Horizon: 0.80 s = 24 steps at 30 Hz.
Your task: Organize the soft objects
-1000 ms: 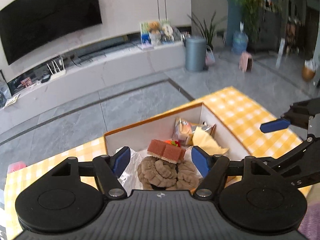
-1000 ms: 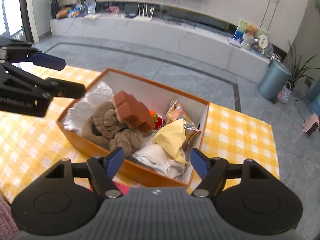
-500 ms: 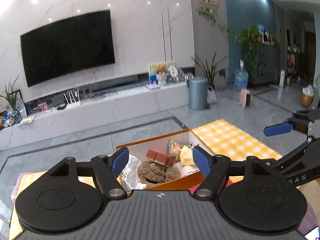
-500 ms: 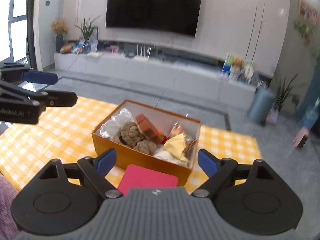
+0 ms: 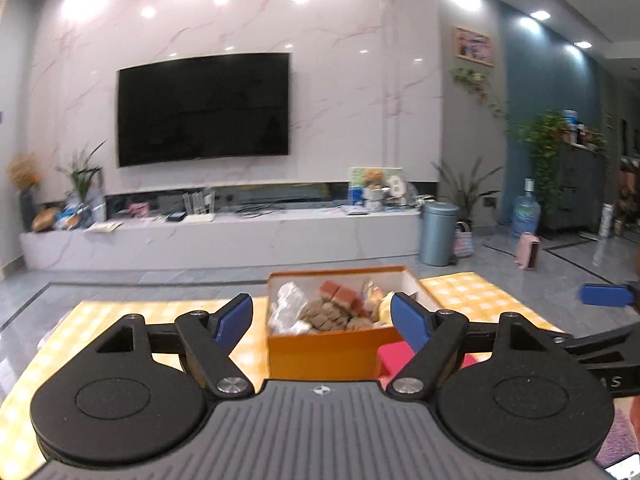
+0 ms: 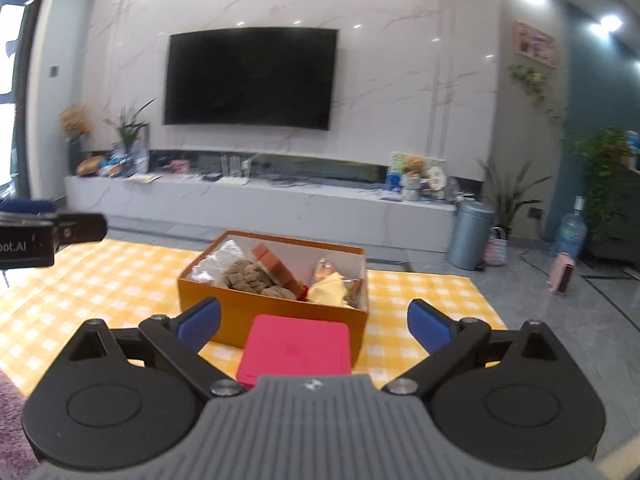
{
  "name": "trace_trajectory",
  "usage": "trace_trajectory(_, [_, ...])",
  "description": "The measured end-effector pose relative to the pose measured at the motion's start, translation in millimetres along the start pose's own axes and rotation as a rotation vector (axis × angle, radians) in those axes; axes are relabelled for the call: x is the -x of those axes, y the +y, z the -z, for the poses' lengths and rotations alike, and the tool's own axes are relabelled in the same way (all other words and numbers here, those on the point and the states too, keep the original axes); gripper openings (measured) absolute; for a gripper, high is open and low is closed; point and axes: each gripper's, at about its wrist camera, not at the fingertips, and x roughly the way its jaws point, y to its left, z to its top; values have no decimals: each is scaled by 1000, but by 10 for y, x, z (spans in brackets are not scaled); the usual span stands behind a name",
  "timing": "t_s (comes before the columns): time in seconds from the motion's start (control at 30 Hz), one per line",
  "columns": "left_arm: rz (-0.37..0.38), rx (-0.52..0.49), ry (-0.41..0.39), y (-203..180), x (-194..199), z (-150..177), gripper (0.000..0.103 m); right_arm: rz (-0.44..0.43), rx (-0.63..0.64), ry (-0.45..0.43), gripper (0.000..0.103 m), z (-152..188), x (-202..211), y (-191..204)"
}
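Note:
An orange box [image 6: 280,310] stands on a yellow checked cloth [image 6: 100,280]; it also shows in the left wrist view [image 5: 320,350]. Inside lie a brown plush [image 6: 250,276], a red-brown sponge [image 6: 276,266], crinkled silver wrap [image 6: 218,262], a yellow cloth [image 6: 328,288] and a snack bag [image 6: 324,268]. A pink flat box [image 6: 296,350] lies in front of it. My left gripper [image 5: 322,320] is open and empty, held back from the box. My right gripper [image 6: 314,320] is open and empty, above the pink box's near side.
The cloth covers a low table with grey floor beyond. A long white TV bench [image 6: 260,204] and wall TV [image 6: 252,76] stand at the back. A grey bin [image 6: 470,234] and plants stand at the right. A purple rug [image 6: 10,396] lies at the lower left.
Both grippers have pulled back and up from over the box, and the views have levelled to show the room. Both stayed open and empty. The box contents have not moved.

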Motion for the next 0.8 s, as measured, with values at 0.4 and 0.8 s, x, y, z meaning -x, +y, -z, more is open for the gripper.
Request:
trace_trajectory(0.4, [-85, 67, 100, 73, -109, 599, 92, 18, -31, -19, 98, 507, 46, 160])
trace_trajectory(0.8, [-79, 75, 261, -1, -108, 971, 92, 8, -57, 177, 98, 801, -200, 138])
